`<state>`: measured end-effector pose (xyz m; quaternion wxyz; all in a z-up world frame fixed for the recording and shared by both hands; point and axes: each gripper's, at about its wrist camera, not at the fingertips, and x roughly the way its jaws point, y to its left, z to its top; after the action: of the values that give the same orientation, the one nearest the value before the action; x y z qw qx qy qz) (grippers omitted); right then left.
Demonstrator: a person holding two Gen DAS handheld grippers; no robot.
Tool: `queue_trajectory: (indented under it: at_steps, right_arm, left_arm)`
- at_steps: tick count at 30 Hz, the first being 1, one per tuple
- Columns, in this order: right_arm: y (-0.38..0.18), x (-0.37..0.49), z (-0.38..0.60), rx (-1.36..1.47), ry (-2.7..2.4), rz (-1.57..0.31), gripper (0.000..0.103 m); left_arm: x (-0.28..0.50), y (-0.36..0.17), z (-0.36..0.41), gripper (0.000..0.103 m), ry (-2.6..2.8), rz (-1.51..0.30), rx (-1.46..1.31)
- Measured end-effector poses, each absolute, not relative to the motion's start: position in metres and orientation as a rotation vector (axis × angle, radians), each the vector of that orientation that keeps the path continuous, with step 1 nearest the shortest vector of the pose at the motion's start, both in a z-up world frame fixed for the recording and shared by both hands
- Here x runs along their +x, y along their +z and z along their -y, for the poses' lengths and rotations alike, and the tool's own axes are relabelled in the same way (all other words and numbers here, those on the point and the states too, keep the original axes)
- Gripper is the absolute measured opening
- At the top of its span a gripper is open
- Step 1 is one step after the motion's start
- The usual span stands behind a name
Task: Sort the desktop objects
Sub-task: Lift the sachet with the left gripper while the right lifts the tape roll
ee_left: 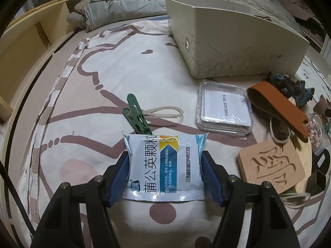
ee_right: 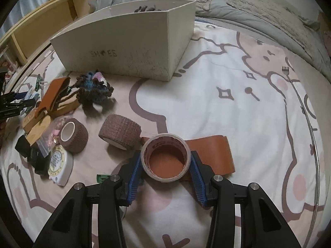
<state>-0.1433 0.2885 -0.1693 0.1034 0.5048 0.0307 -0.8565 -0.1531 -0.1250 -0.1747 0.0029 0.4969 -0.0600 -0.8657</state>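
Note:
In the left wrist view my left gripper point(ee_left: 165, 161) is shut on a blue and white medicine sachet point(ee_left: 163, 163), its blue pads pressing both side edges. A green clothespin point(ee_left: 136, 115) and a rubber band point(ee_left: 165, 112) lie just beyond it on the patterned sheet. In the right wrist view my right gripper point(ee_right: 166, 161) is shut on a roll of clear tape point(ee_right: 165, 159), which stands over a brown leather strip point(ee_right: 211, 155). The white open box point(ee_left: 233, 41) point(ee_right: 128, 47) stands farther back in both views.
A clear plastic case point(ee_left: 224, 113), a brown leather piece point(ee_left: 279, 111), a carved wooden tile point(ee_left: 271, 165) and a crocheted toy point(ee_right: 93, 88) lie near the box. Two brown bandage rolls point(ee_right: 120, 131), a tape measure point(ee_right: 58, 163) and small bags crowd the left. A thin back scratcher point(ee_right: 298, 95) lies right.

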Motion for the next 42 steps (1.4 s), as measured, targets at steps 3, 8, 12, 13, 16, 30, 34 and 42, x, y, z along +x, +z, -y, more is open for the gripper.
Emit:
queue_trajectory:
  at_steps: [3,8,12,13,16,30,34,42]
  right_arm:
    - [-0.169,-0.145,-0.288,1.489,-2.526,-0.097,0.046]
    - [-0.174,-0.150,-0.286,1.517,-2.510,-0.103,0.048]
    - [-0.174,-0.150,-0.283,1.499,-2.512,-0.139,0.048]
    - [-0.173,-0.151,-0.283,1.494,-2.514,-0.144,0.048]
    - [-0.170,-0.150,-0.282,1.477,-2.515,-0.145,0.045]
    - [-0.166,-0.150,-0.287,1.494,-2.545,-0.138,0.045]
    - [-0.162,-0.152,-0.289,1.489,-2.566,-0.123,0.045]
    - [-0.150,-0.155,-0.290,1.450,-2.598,-0.108,0.045]
  left_arm:
    - [-0.153,-0.179,0.123,0.068,-2.710,0.205,1.574]
    - [-0.154,-0.181,0.125,0.068,-2.708,0.195,1.585]
    - [-0.153,-0.182,0.124,0.068,-2.708,0.201,1.584]
    - [-0.153,-0.182,0.124,0.068,-2.709,0.197,1.584]
    - [-0.154,-0.182,0.124,0.068,-2.709,0.194,1.582]
    - [-0.152,-0.170,0.131,0.068,-2.707,0.152,1.537]
    - [-0.153,-0.167,0.132,0.068,-2.711,0.141,1.525]
    - [-0.151,-0.159,0.133,0.068,-2.719,0.133,1.494]
